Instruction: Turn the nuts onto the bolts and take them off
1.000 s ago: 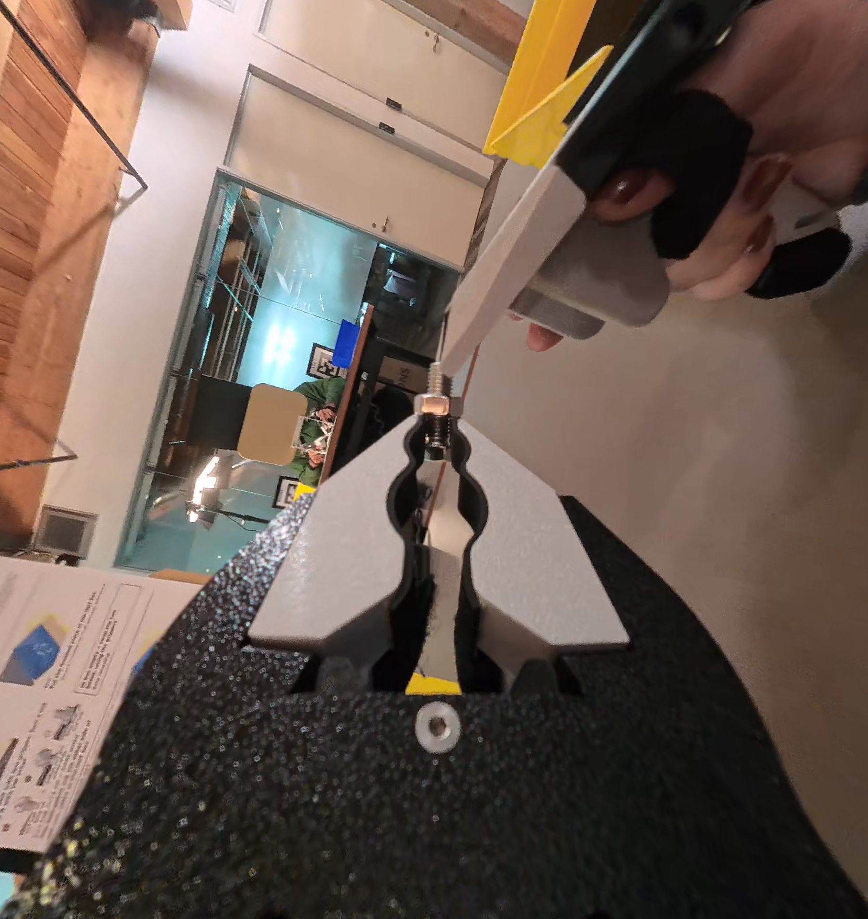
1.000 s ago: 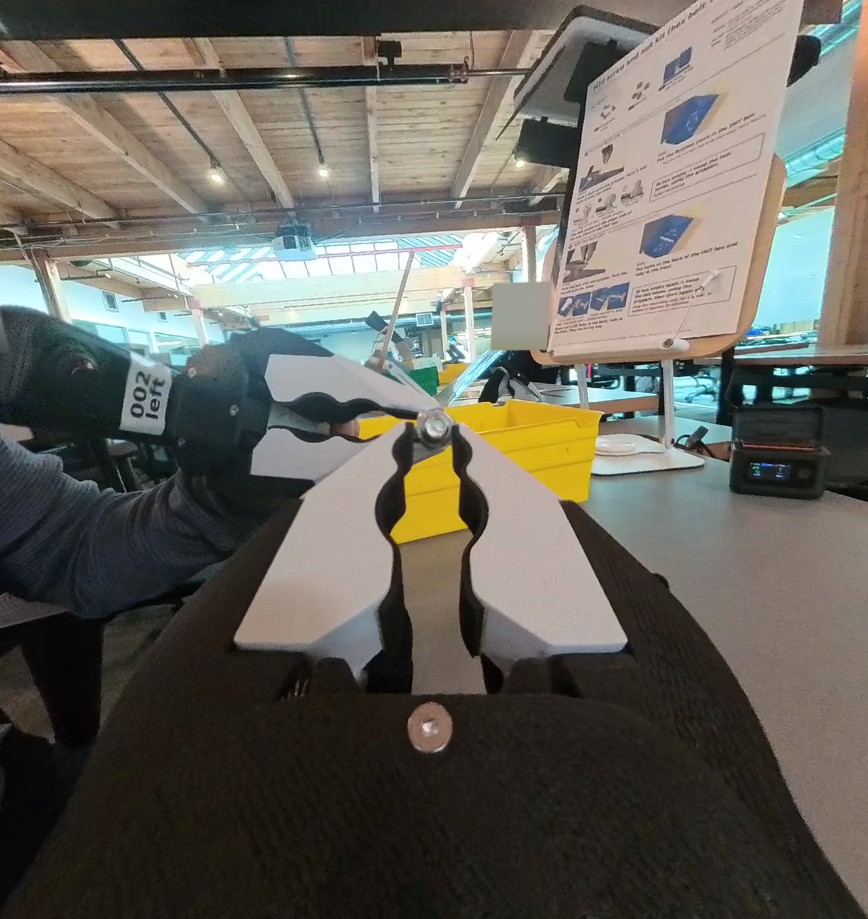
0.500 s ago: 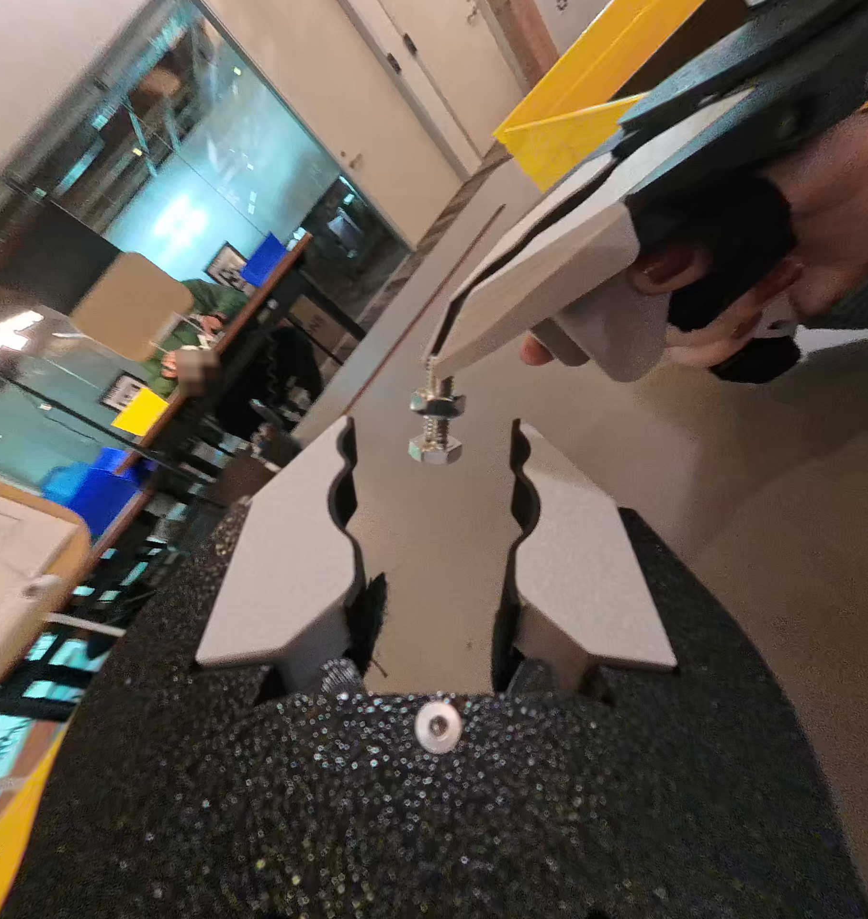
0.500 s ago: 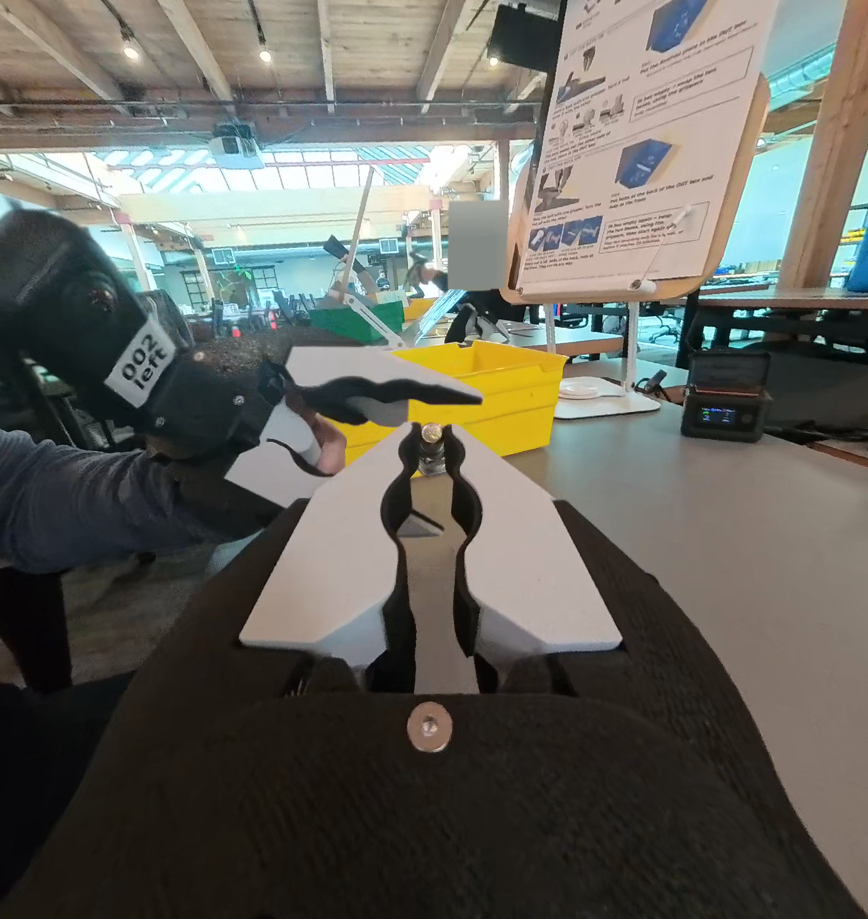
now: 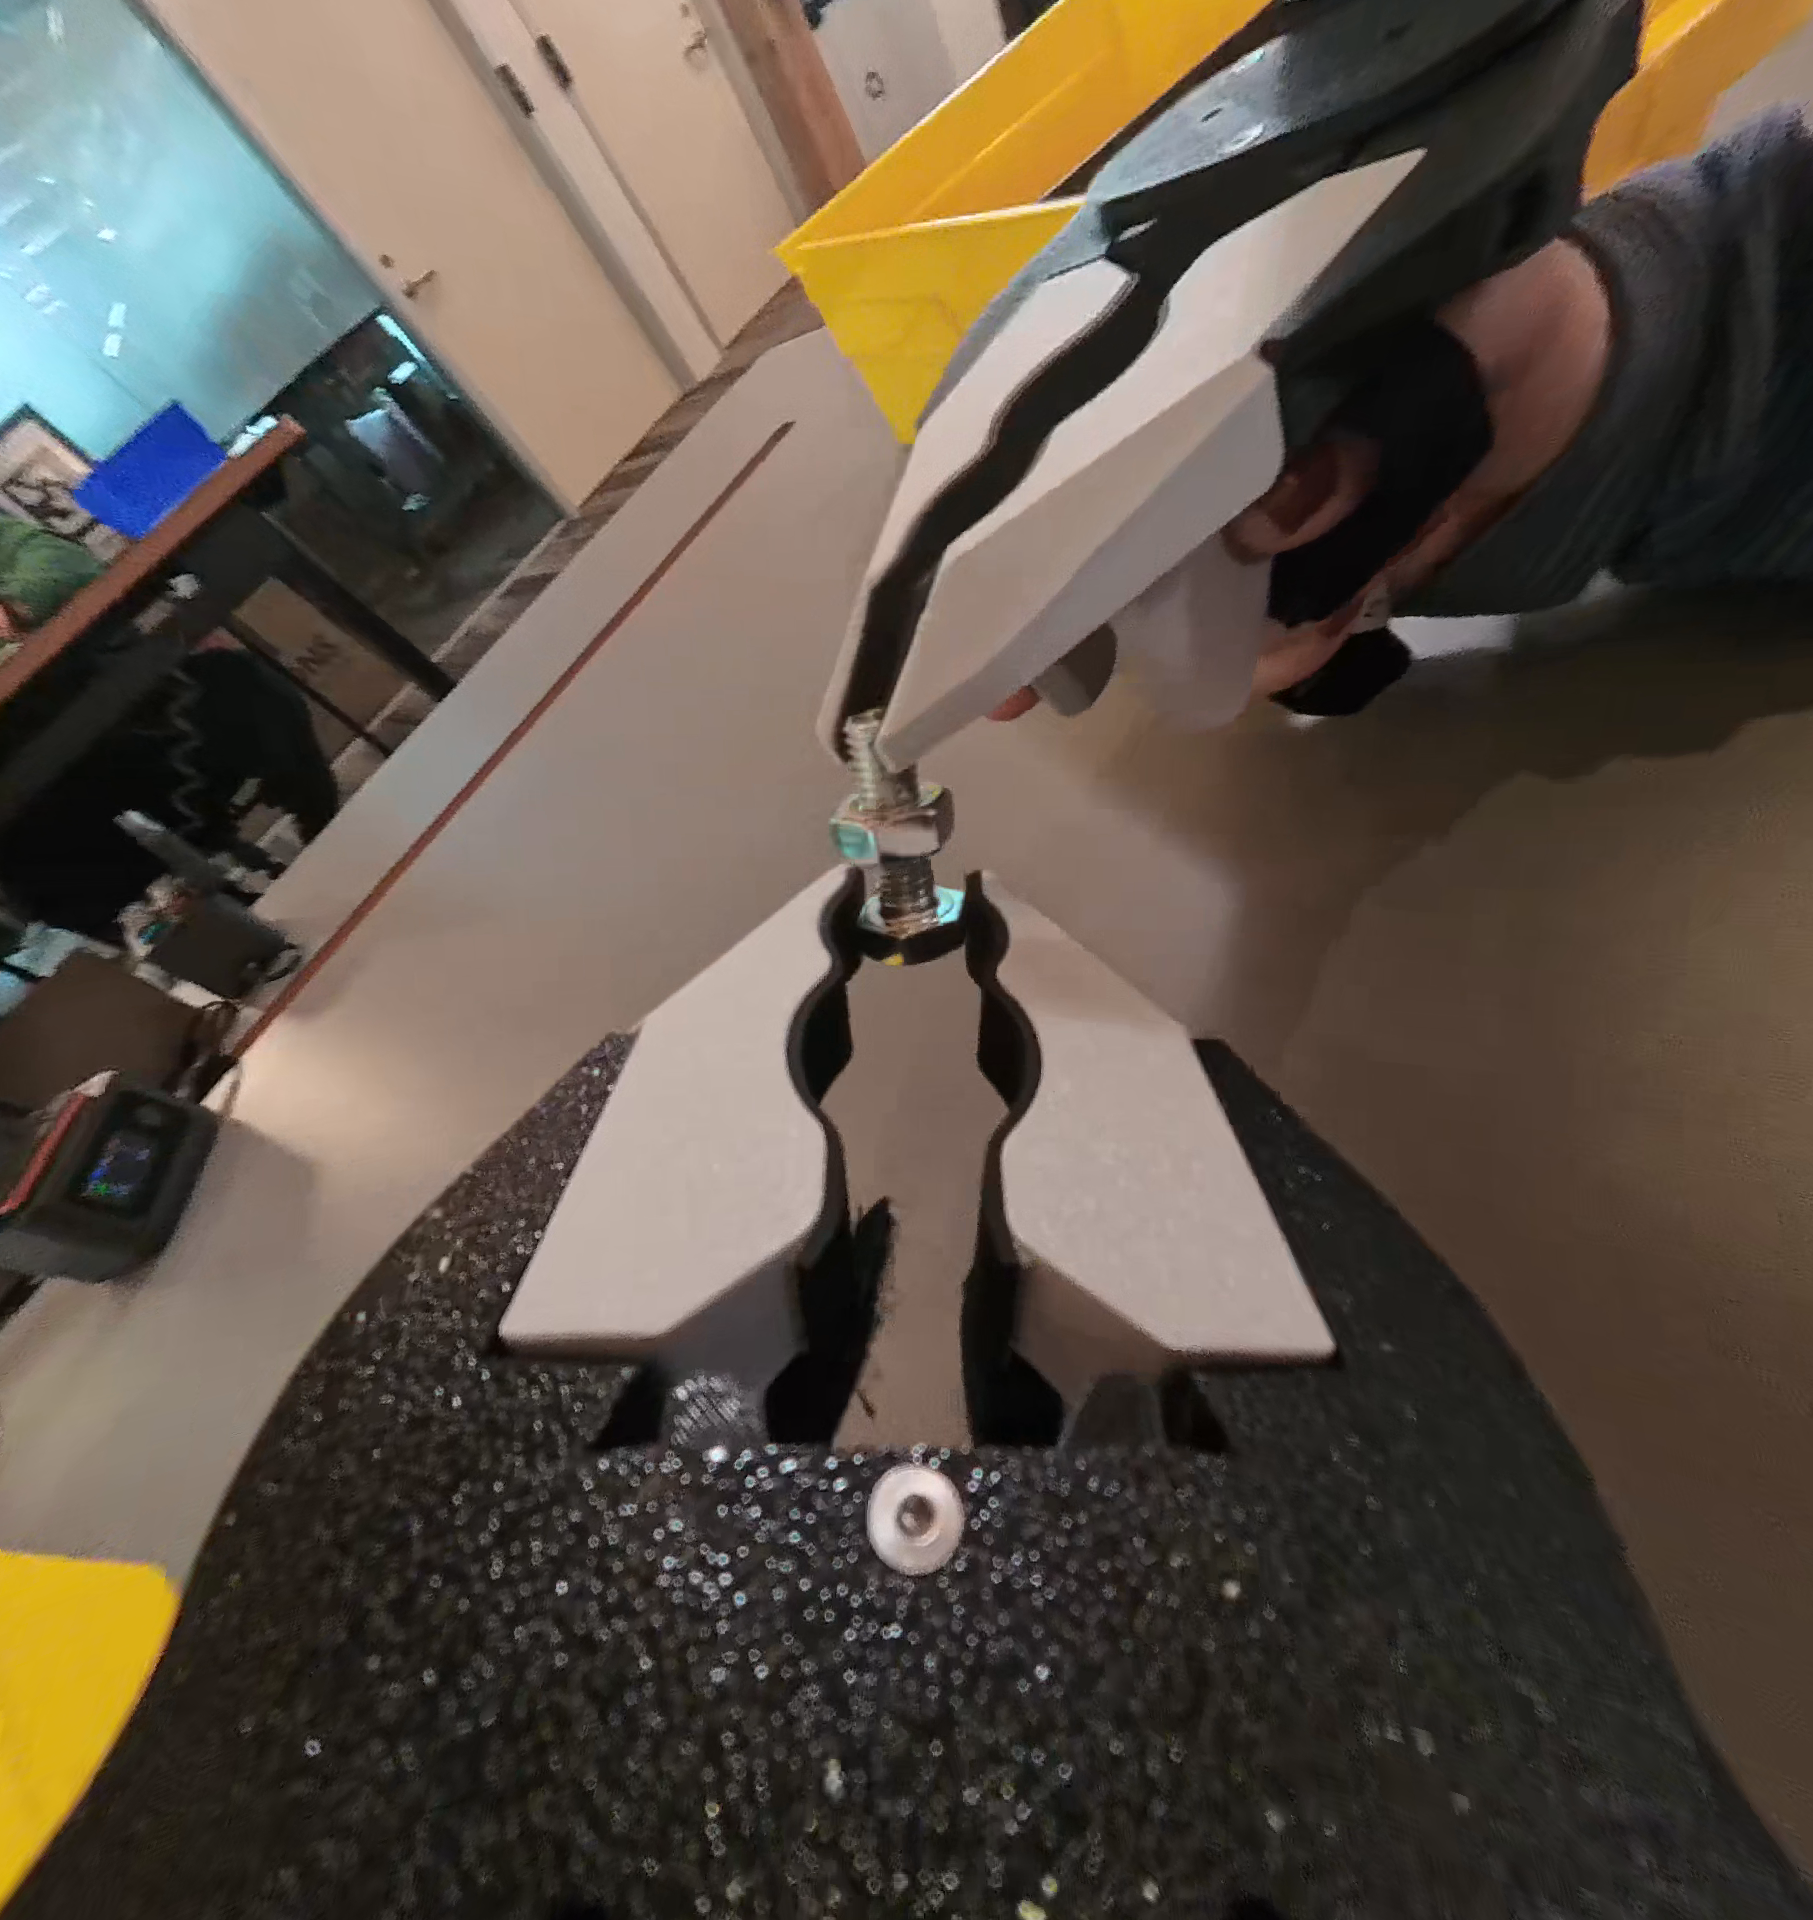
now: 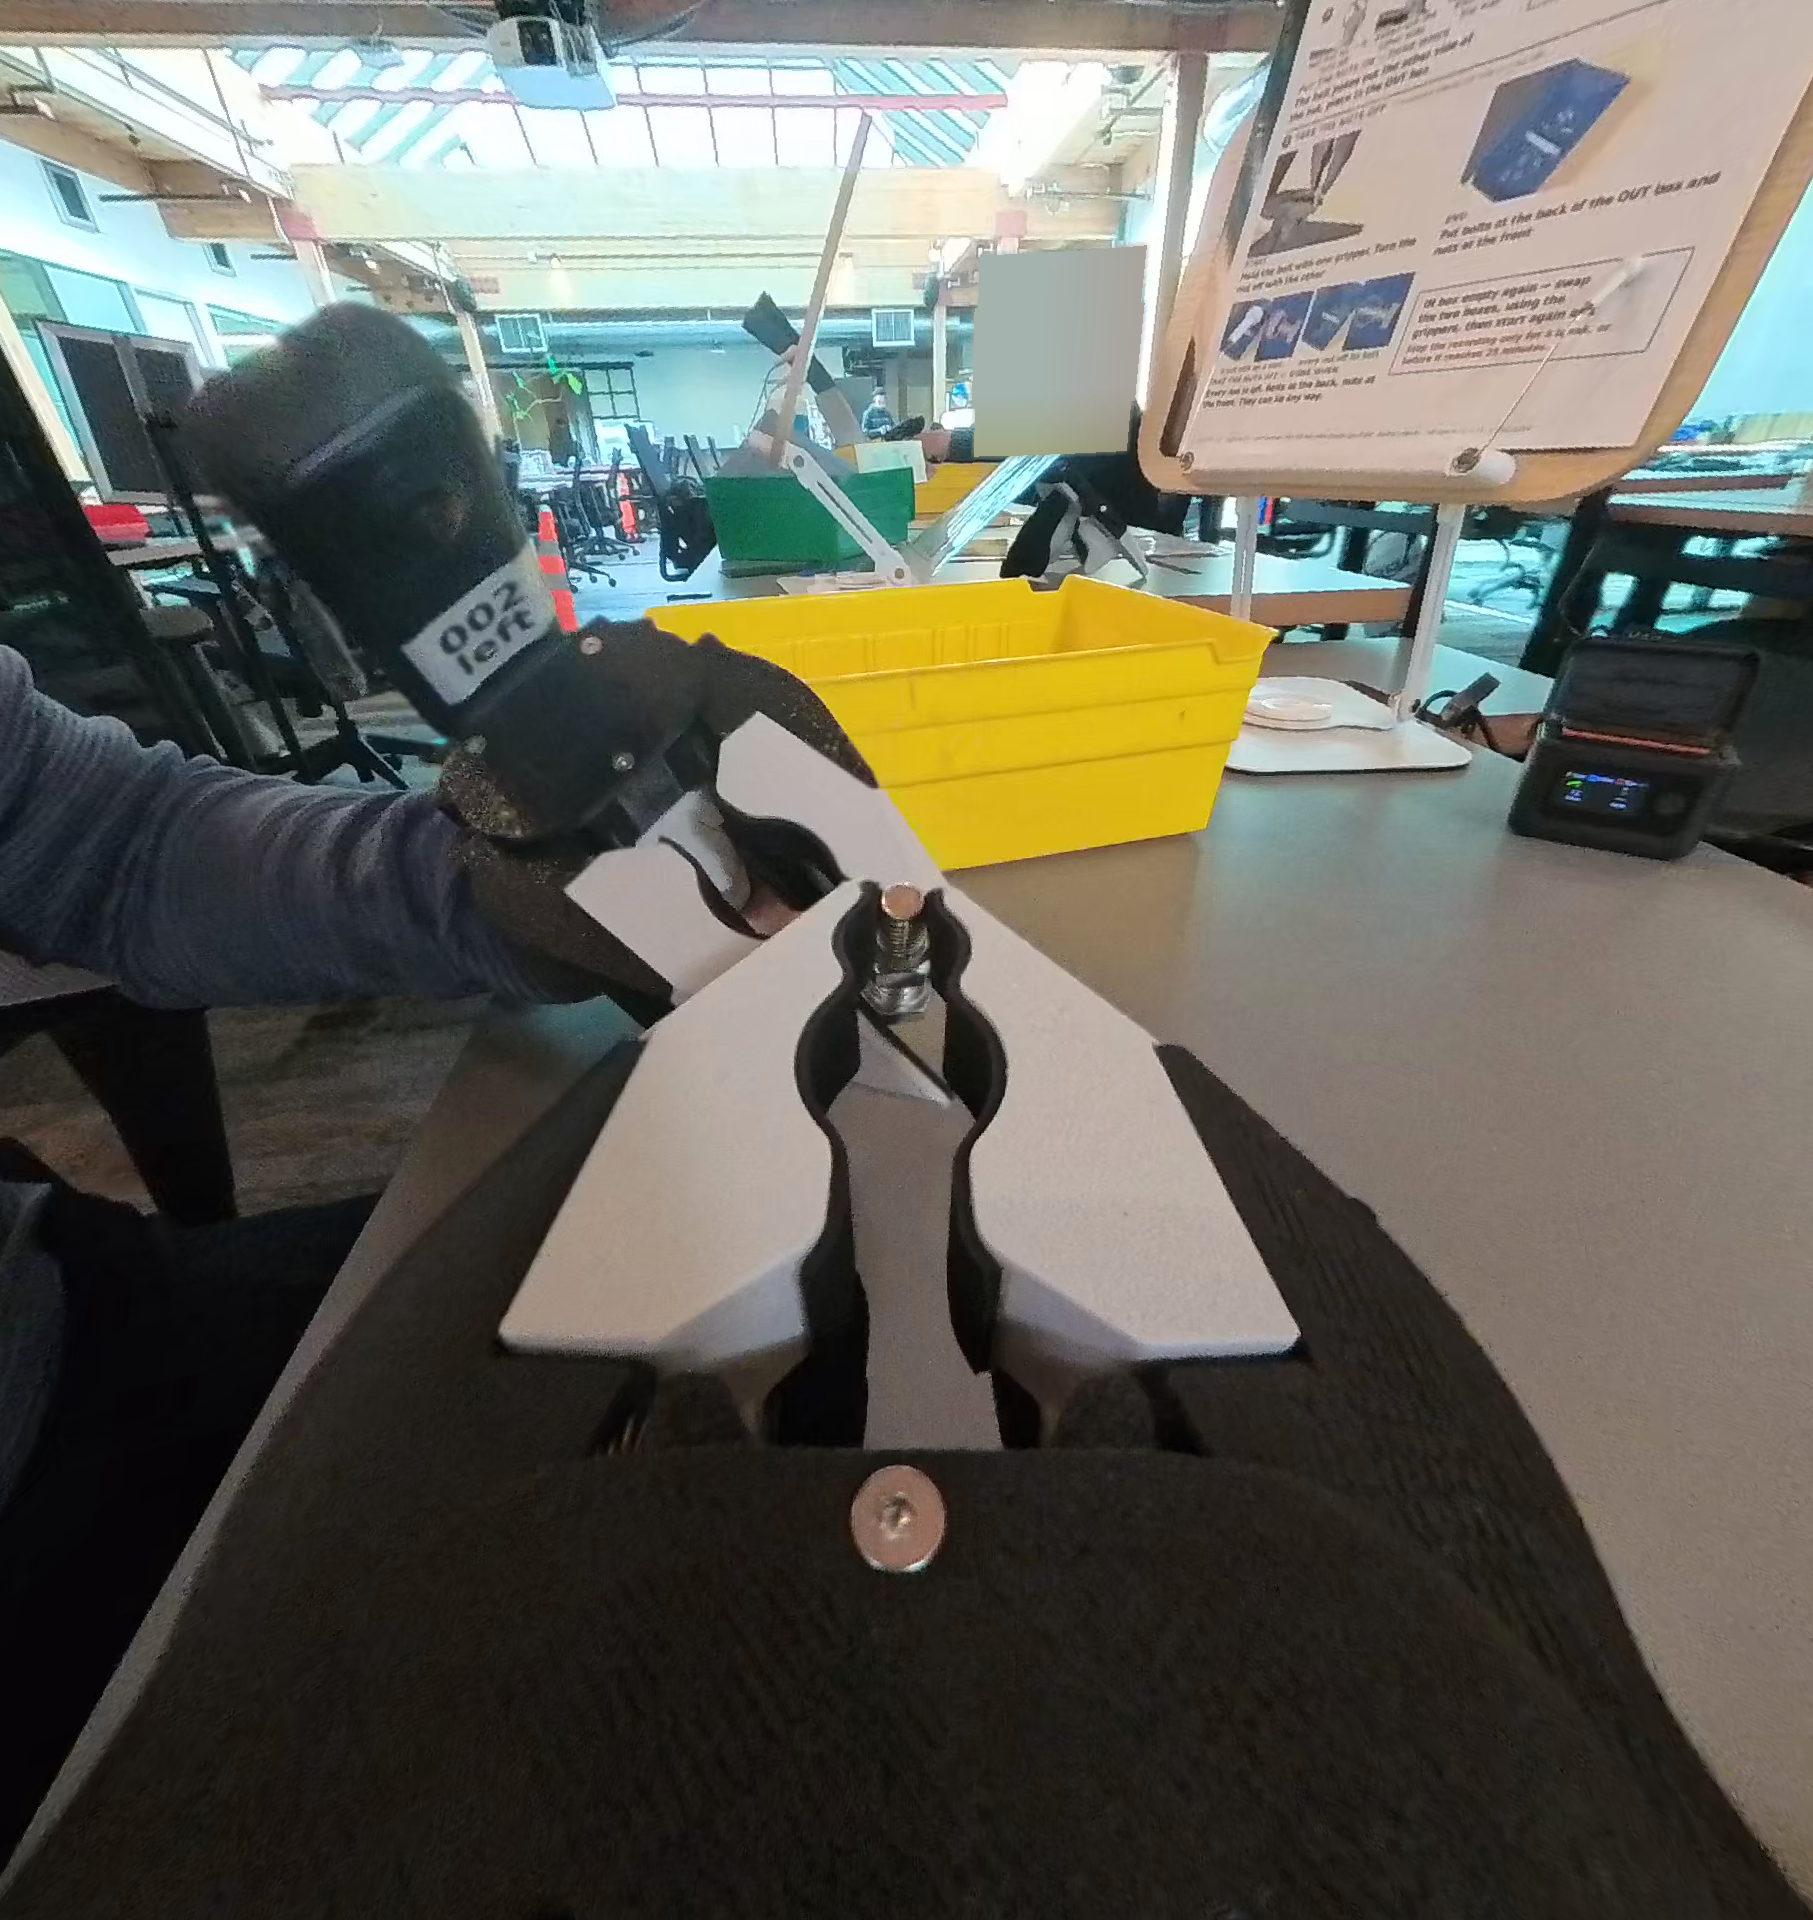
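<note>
**Workshop bench: bolt shared between two grippers, grip on the head unsure**

Open workshop hall behind, grey table [image 6: 1401, 1039] below, with a yellow bin [image 6: 985, 727] at the far side and a board on a stand [image 6: 1504, 260] to the far right. Both tools meet above the near part of the table, well clear of the bin.

The right gripper [image 6: 900, 925] has its fingers pressed together on the threaded end of the bolt [image 5: 897, 883]. The nut [image 5: 891, 821] sits partway down the thread, just beside the right tool's tips. The left gripper [image 5: 912, 904] has its fingers drawn close, with the bolt head between the tips. Whether the pads actually press on the head or only stand around it cannot be told from either view.

Likely risks, as I judge them:

- If the left tool has no real hold on the head and the right one lets go to take the nut, the bolt would drop to the table and may roll.
- The right tool holds bare thread near the end. A twist against that small hold could let the bolt slip or tilt, and a tilted bolt would make the nut bind.
- The nut is very near the right fingertips, so it has little room to travel outward until that hold shifts.
- Both sets of tips are crowded together. A turn of either wrist could knock one finger against the other.
</note>
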A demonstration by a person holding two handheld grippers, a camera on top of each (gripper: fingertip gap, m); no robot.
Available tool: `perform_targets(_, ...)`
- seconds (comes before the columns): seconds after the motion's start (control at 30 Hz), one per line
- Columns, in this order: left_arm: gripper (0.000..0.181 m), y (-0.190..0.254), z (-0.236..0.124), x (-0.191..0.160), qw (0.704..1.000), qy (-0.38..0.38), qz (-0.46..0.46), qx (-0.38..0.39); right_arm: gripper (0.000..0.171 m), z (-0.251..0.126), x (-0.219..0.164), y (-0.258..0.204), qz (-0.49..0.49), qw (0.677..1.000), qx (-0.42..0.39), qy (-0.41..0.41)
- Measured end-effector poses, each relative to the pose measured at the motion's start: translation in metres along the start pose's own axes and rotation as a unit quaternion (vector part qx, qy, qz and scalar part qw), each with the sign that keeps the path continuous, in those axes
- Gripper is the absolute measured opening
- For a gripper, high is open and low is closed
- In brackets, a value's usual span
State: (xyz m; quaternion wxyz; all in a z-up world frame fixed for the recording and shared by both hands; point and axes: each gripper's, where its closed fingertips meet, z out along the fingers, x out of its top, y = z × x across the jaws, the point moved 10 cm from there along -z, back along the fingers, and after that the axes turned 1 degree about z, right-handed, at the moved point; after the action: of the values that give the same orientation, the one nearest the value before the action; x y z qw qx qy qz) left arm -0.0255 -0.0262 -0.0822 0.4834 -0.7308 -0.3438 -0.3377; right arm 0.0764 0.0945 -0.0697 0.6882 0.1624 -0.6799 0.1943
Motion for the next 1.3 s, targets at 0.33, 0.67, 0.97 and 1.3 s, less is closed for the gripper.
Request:
perform_targets(0.33,0.017,0.006,0.012,-0.018,0.999,-0.023,-0.015,0.024,0.031,0.012,-0.015,0.007,0.083,0.993,-0.002,-0.078)
perform_targets(0.67,0.017,0.016,0.019,-0.031,0.978,-0.113,0.167,0.061,0.033,0.012,-0.018,0.007,0.047,0.990,-0.021,-0.129)
perform_targets(0.97,0.017,0.026,0.024,-0.035,0.946,-0.152,0.276,0.080,0.033,0.019,-0.029,0.011,0.068,0.970,-0.031,-0.231)
perform_targets(1.3,0.017,0.024,0.024,-0.034,0.951,-0.160,0.254,0.074,0.032,0.015,-0.023,0.007,0.040,0.982,-0.010,-0.186)
